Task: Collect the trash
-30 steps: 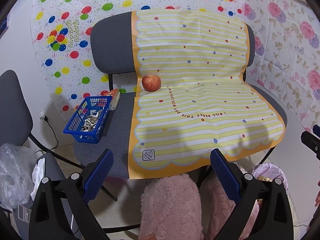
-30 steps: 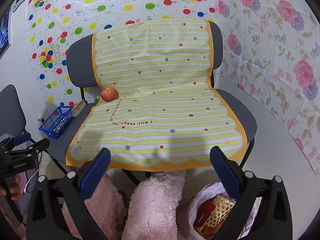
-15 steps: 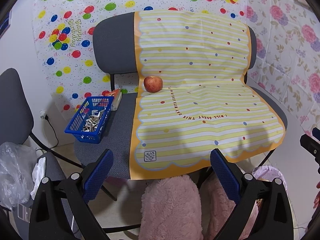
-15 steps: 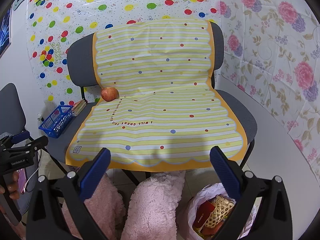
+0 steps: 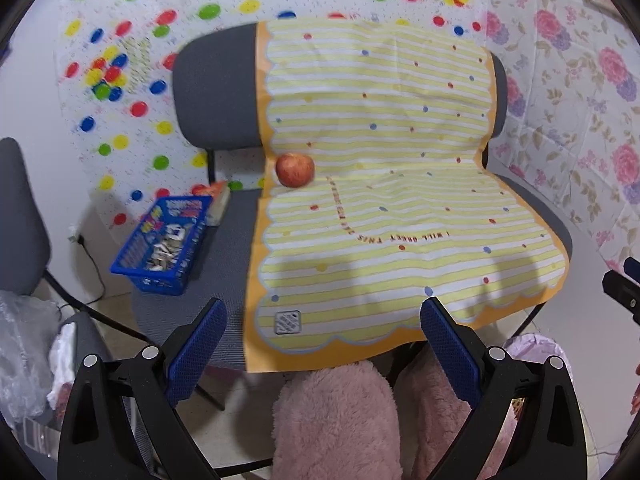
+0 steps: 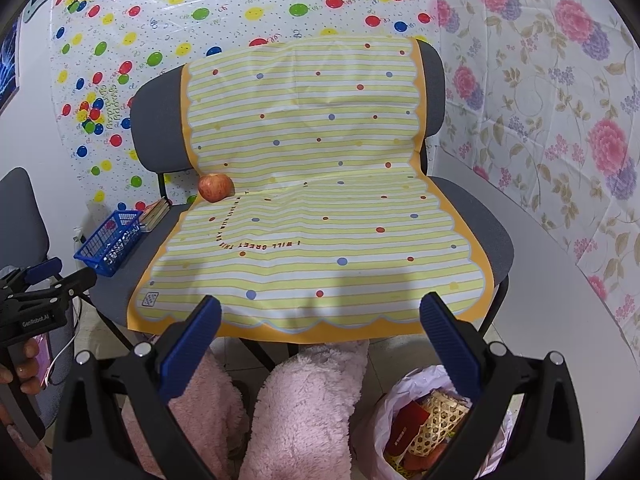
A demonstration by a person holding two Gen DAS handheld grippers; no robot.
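Observation:
A red apple point(image 5: 295, 169) sits at the back left of a yellow striped mat point(image 5: 400, 216) spread over two grey chairs; it also shows in the right wrist view point(image 6: 215, 187). A white trash bag point(image 6: 432, 420) holding a red packet and a woven basket stands on the floor at the lower right. My left gripper point(image 5: 322, 344) is open and empty, held before the mat's front edge. My right gripper point(image 6: 320, 332) is open and empty, just above the bag and the mat's front edge.
A blue basket point(image 5: 162, 248) of small scraps and a book point(image 5: 218, 200) rest on the left chair seat point(image 5: 224, 260). Pink fluffy legs point(image 5: 336, 420) fill the foreground. A clear plastic bag point(image 5: 24, 356) lies at the far left. Patterned sheets cover the walls.
My left gripper has moved slightly, so the chairs sit a little further right and higher in its view. The right view is nearly unchanged. Both grippers stay open.

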